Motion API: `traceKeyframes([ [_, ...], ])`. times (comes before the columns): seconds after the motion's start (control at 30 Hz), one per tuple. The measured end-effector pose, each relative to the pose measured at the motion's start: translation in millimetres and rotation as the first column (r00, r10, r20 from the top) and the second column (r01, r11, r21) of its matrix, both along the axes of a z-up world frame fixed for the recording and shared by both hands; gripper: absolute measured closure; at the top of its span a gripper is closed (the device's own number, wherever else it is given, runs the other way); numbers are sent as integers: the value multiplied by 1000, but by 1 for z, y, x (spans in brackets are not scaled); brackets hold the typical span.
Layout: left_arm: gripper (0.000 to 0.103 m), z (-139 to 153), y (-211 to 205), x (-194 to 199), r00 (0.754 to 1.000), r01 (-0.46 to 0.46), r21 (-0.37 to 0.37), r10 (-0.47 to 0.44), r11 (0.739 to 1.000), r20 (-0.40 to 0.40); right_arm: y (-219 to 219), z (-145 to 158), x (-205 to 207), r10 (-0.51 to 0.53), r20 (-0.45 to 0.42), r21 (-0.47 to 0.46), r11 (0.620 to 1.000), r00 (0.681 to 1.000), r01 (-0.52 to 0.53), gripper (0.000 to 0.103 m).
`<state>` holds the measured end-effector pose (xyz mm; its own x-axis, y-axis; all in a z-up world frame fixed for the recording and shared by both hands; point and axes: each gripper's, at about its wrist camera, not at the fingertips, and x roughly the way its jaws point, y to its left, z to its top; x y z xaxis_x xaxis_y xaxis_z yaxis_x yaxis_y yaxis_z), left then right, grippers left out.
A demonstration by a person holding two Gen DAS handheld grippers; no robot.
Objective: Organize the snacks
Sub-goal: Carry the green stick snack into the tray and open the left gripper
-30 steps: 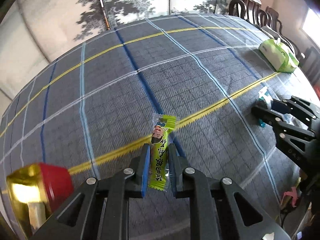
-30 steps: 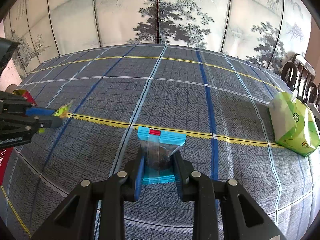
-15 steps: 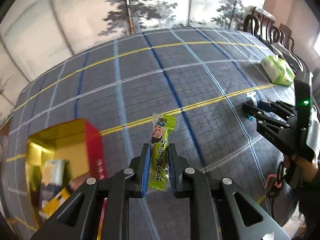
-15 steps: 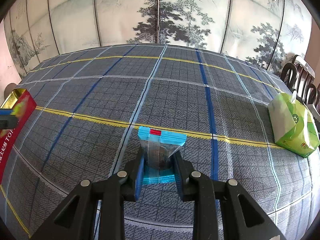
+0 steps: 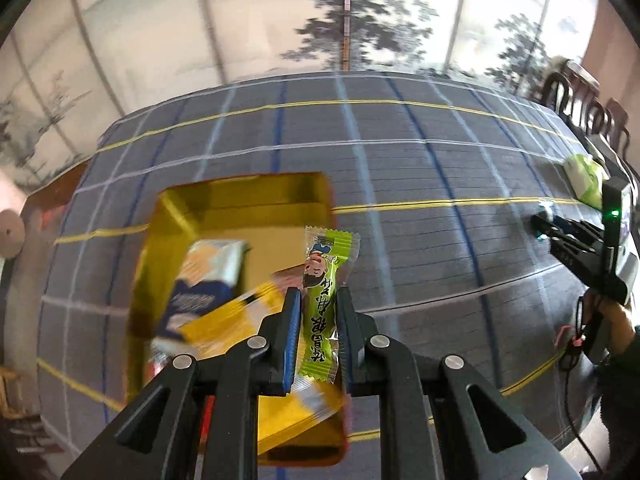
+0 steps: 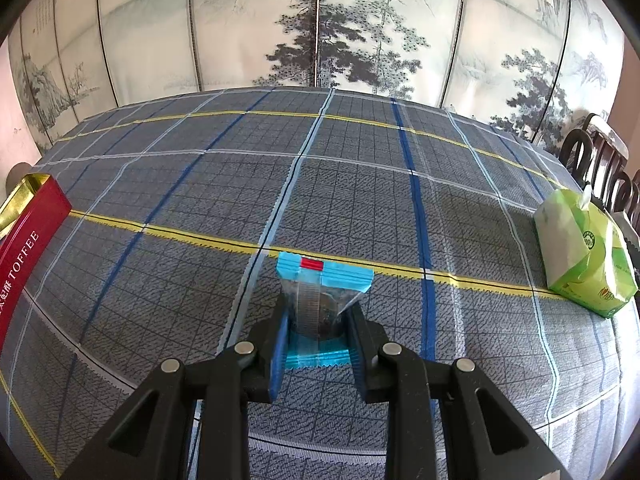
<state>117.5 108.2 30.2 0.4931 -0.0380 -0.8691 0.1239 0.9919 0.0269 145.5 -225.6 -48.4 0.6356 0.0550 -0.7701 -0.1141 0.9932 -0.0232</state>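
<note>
The left tongs (image 5: 318,312) are clamped on a green candy stick (image 5: 322,300), gripped across its lower half so that the printed upper end stands clear of the pads. The stick hangs above the open gold-lined tin (image 5: 240,200), whose mouth sits at about 10 o'clock from the pads in the left wrist view. The judgement is that the grip is kept so the stick can be let go into the tin; it is not yet released.

The right tongs (image 6: 318,322) are closed on a blue-ended packet (image 6: 324,280), pinched at its clear middle where a dark sweet shows through. The packet's lower blue seal lies against the plaid cloth of the bench (image 6: 400,200), so it appears to rest there rather than be lifted. The same tin shows in the right wrist view as a red wall lettered TOFFEE (image 6: 28,240) at 9 o'clock, well apart from this packet. The likely reason for the hold is that this packet waits its turn for the tin.

Count, as far as blur allows:
- Tongs: two, both gripping.
- Snacks in the tongs: two, one each.
- Snacks already in the tin: at least two, a blue-and-white pack (image 5: 208,276) and a yellow wrapper (image 5: 240,320); more cannot be told.
- Tins: one.
- Green tissue pack (image 6: 584,256): one, at 3 o'clock on the bench, no part of the sorting.
</note>
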Motion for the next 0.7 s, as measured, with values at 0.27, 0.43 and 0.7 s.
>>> traceKeyframes([
  [0.27, 88, -10, 41, -12, 996, -83, 17, 83, 996, -19, 1, 0, 0, 0, 0, -2, 1000, 1000, 0, 76],
  [0.43, 88, -21, 53, -17, 994, -102, 26, 103, 994, -29, 1, 1, -1, 0, 2, -7, 1000, 1000, 0, 76],
  [0.7, 88, -25, 56, -19, 995, -100, 36, 101, 994, -24, 0, 2, -1, 1, 3, -12, 1000, 1000, -1, 76],
])
